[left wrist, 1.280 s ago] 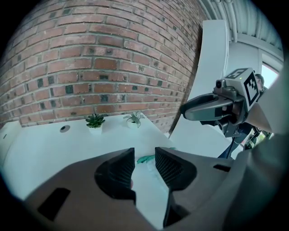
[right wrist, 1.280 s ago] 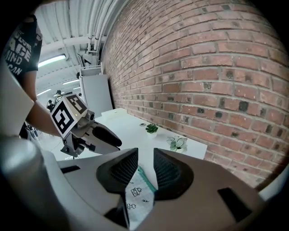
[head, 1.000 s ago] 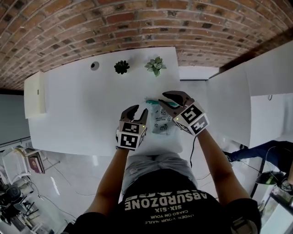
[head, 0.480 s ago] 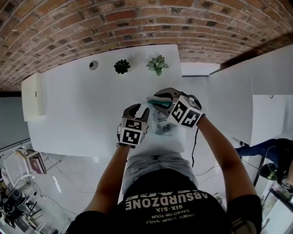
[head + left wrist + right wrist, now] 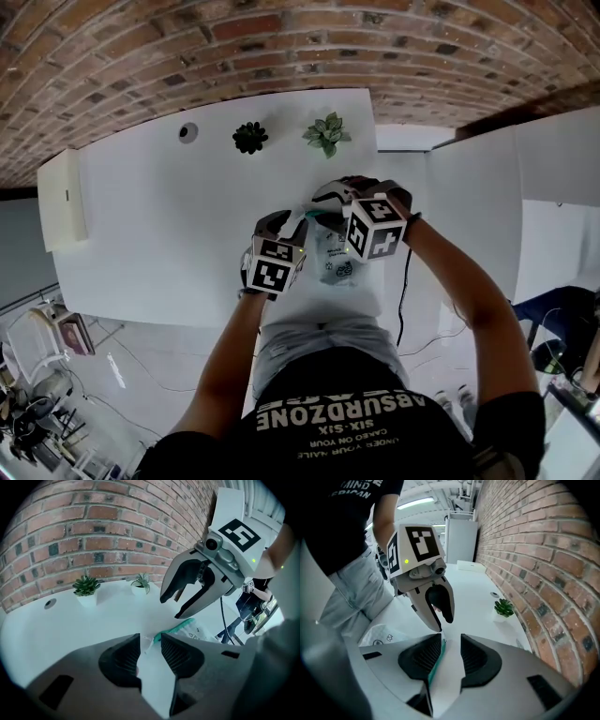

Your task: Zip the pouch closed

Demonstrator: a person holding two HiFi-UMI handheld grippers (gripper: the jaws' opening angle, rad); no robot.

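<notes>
A clear printed pouch with a teal zipper along its far edge lies on the white table near the front edge. My left gripper stands open just left of the zipper's end; in the left gripper view a small white tab at that end shows between its jaws, untouched. My right gripper hovers open over the zipper. In the right gripper view the teal zipper runs beside the left pad without being pinched. The two grippers face each other tip to tip, with the left gripper close ahead of the right one.
Two small potted plants and a round grey disc stand at the table's far edge under the brick wall. A white box lies at the far left. Another white table adjoins on the right.
Both grippers have sunk toward the pouch. The right gripper has rolled and shifted left over the zipper's end, closing the distance to the left one.
</notes>
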